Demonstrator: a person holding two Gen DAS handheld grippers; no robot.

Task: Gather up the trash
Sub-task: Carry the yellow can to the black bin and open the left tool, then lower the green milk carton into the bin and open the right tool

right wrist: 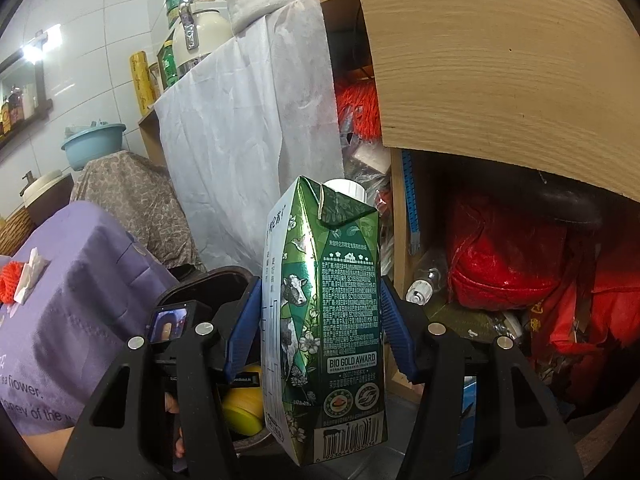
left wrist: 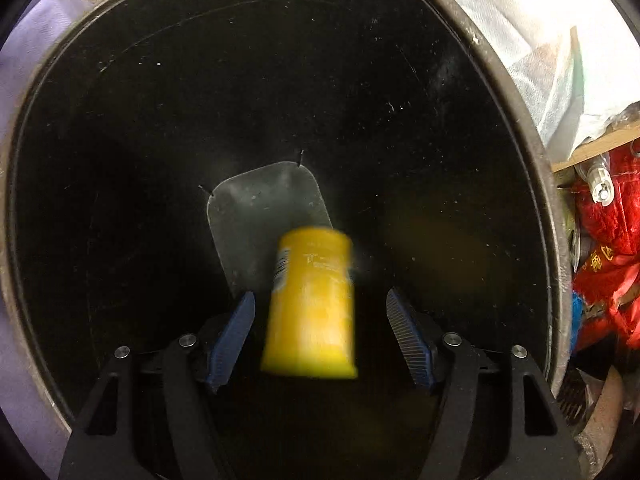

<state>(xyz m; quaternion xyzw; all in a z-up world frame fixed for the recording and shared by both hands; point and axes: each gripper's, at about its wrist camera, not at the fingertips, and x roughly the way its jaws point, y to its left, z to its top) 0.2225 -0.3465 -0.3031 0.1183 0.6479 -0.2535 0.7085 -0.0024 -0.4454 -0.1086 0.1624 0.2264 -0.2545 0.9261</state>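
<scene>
Trash in hand, two items: yellow canister (left wrist: 310,304), blurred, sits between our left gripper (left wrist: 320,332) fingers, which are spread and apart from it, over the mouth of the black bin (left wrist: 120,160); we judge it is dropping in. Green milk carton (right wrist: 324,320) stands upright, pinched by our right gripper (right wrist: 320,328) near the cluttered wooden shelf (right wrist: 480,60). Risk: the carton may catch the bin rim or slip if tilted.

Left gripper (left wrist: 320,312) spread wide; right gripper (right wrist: 322,320) clamped, pointing forward.
</scene>
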